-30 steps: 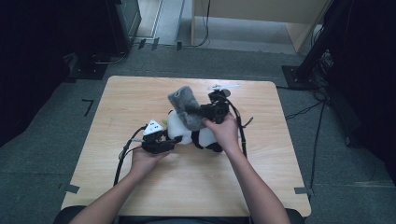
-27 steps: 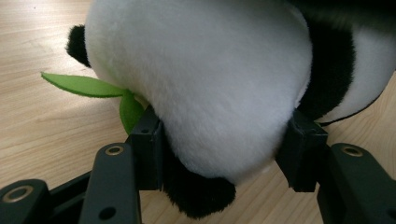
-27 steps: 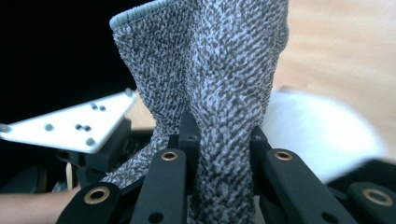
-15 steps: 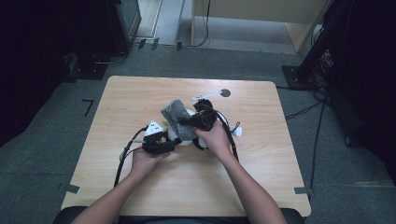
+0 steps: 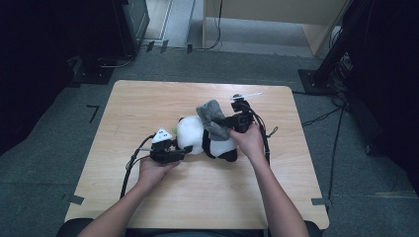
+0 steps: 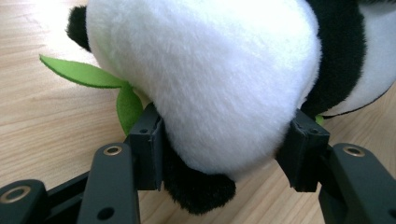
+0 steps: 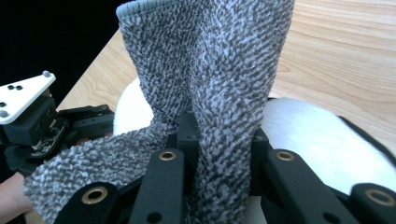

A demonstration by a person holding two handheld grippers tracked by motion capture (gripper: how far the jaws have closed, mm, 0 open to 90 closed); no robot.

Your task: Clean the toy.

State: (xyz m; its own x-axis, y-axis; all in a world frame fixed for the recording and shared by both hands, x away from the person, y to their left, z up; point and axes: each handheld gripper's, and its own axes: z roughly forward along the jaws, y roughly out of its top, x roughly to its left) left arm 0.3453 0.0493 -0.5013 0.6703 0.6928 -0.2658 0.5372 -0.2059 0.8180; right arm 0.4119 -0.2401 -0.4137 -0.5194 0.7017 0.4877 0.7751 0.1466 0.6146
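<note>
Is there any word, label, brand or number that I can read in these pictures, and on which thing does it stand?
None: no readable text stands on the plush panda, the grey cloth, the wooden table, the left gripper or the right gripper.

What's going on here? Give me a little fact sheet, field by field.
Setting: wooden table, person seated at its near edge
Toy: stuffed panda lying mid-table, green leaf beside it
Cloth: grey towel draped over the panda
Left gripper: jaws clamped on the panda's white head
Right gripper: jaws pinching a fold of the towel
Other: cables trail from both grippers
</note>
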